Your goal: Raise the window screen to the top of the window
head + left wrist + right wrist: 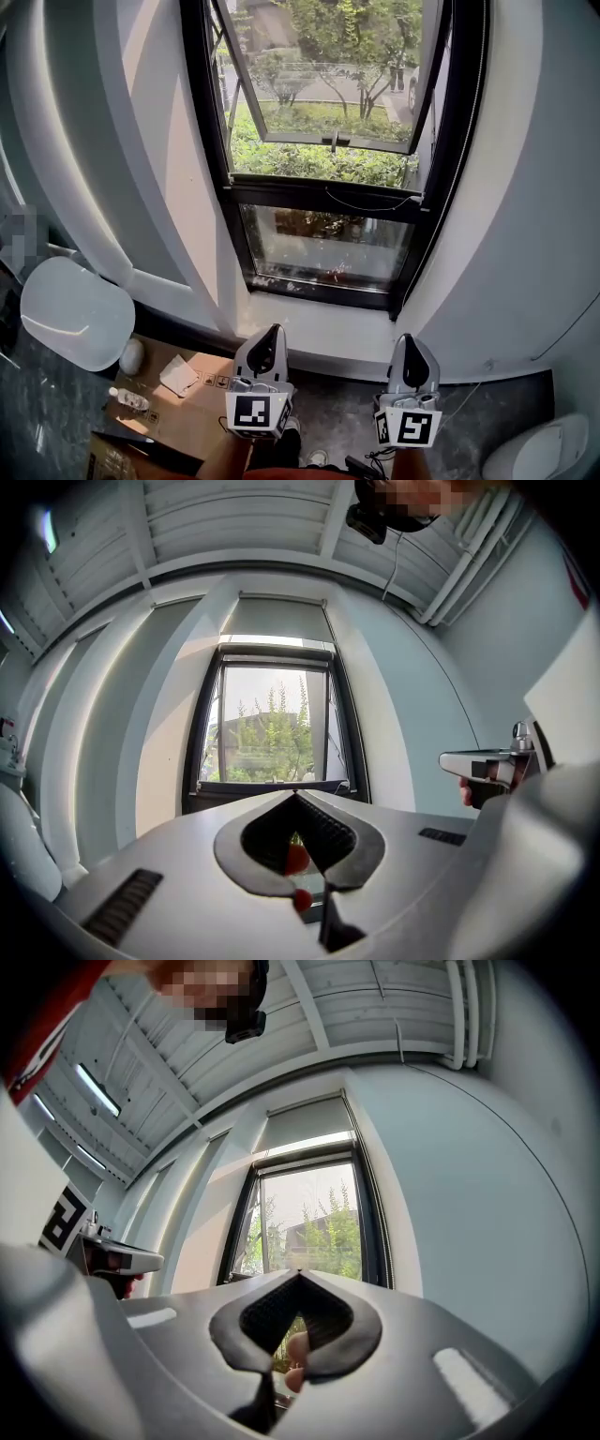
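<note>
1. Fingers clenched on nothing: left gripper [272, 331] and right gripper [410, 338] sit side by side near me, well short of the window [457, 141].
2. I cannot make out the screen mesh. I take the dark crossbar [319, 193] midway up the window as its rail.
3. I advance both level, release the fingers at the rail, grasp either side of centre, and lift evenly.
</note>
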